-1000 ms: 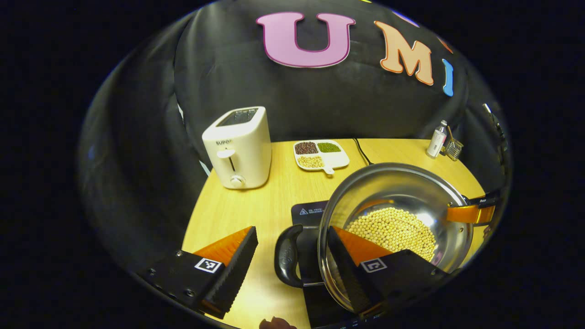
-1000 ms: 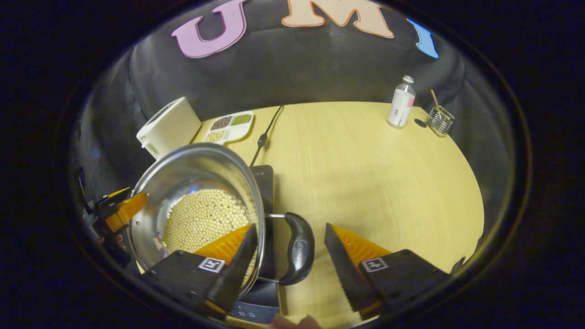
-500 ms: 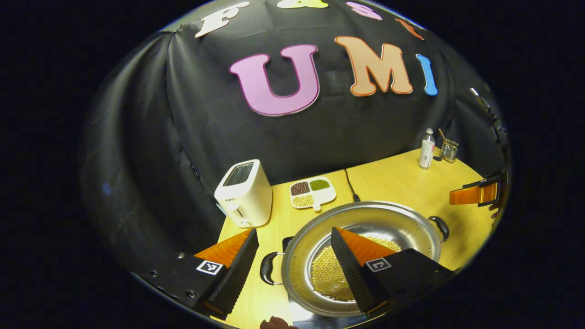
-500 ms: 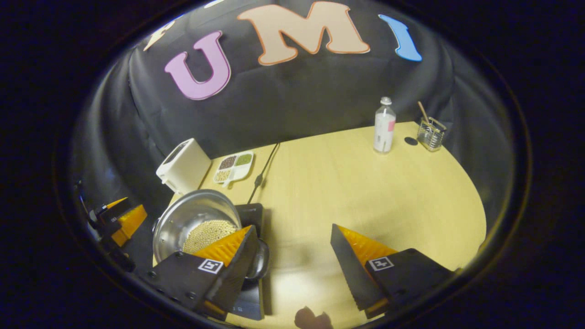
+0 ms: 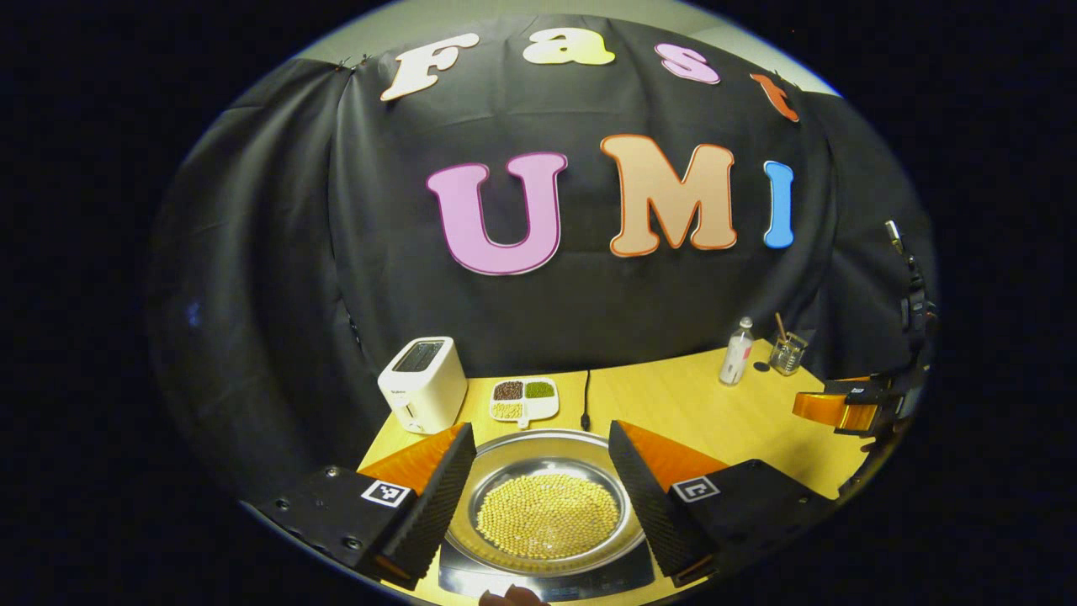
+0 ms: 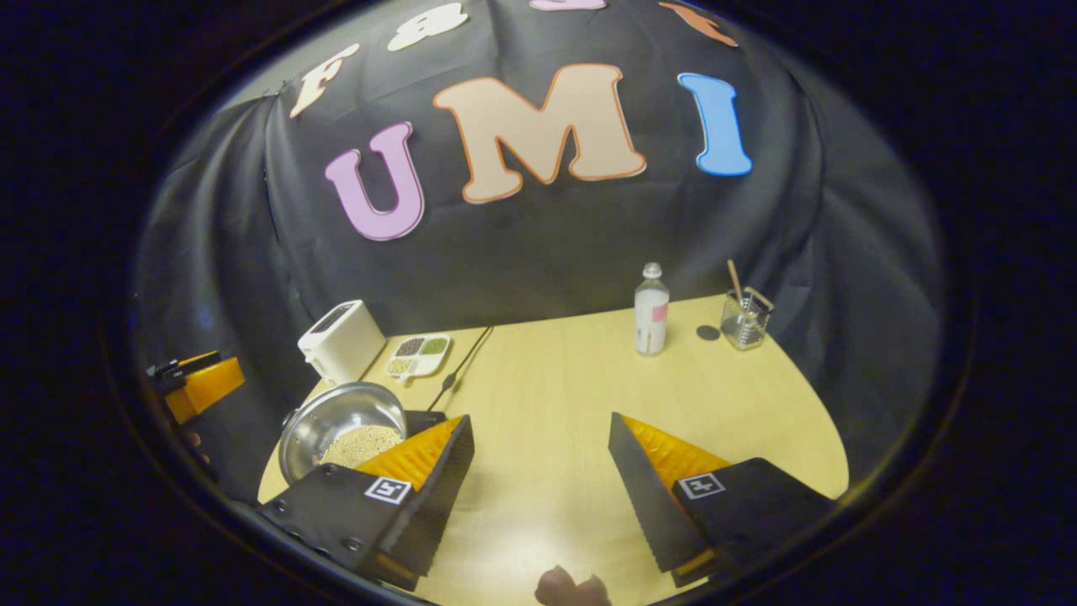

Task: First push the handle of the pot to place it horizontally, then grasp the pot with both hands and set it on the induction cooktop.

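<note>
Both hand-held grippers have let go and pulled back and up since a second ago: the left hand-held gripper hangs wide open above the pot, the right hand-held gripper wide open over bare tabletop with the pot off to its left. Pot now sits on the cooktop, a round shiny steel bowl with a bed of small pale beans in it; the cooktop is a flat glossy black slab. Tabletop is light wood grain; behind stand a boxy white toaster and a white divided dish.
</note>
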A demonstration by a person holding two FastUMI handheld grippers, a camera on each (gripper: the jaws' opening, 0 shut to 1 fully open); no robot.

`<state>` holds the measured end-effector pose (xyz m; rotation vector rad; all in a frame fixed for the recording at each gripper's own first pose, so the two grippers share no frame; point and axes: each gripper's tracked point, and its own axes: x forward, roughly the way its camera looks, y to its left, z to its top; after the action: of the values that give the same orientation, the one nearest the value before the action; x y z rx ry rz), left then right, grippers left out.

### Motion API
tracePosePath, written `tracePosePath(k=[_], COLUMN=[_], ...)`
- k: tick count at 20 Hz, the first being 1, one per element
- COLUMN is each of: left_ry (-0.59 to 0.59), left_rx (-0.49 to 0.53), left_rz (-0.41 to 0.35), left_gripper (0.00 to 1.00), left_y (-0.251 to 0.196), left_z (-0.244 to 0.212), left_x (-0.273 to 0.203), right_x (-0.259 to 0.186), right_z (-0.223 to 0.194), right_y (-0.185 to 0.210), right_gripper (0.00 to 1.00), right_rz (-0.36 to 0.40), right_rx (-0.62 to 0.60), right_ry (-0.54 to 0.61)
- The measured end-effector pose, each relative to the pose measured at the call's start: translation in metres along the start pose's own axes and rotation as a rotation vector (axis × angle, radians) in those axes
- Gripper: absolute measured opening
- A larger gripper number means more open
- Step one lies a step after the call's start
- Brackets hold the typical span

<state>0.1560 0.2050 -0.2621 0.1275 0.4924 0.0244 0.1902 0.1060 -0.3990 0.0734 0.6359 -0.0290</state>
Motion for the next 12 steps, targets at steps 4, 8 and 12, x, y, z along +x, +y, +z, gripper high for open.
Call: tracePosePath(k=[4, 8, 12], left_ry=[-0.120, -0.236, -0.320], left_rx=[-0.032, -0.049, -0.058], left_rz=[-0.023, -0.045, -0.037], left_gripper=[0.96, 0.96, 0.98], left_y=[-0.022, -0.031, -0.023], left_z=[0.051, 0.089, 0.107], left_x=[-0.029, -0.070, -0.119], right_x=[-0.041, -0.085, -0.136], right_z=[0.048, 0.085, 0.111], right_y=[-0.003, 0.016, 0.051], right_gripper=[0.98, 0.92, 0.94], right_rz=[-0.003, -0.002, 0.009], right_rx=[-0.016, -0.048, -0.090], right_ry=[-0.106, -0.214, -0.309])
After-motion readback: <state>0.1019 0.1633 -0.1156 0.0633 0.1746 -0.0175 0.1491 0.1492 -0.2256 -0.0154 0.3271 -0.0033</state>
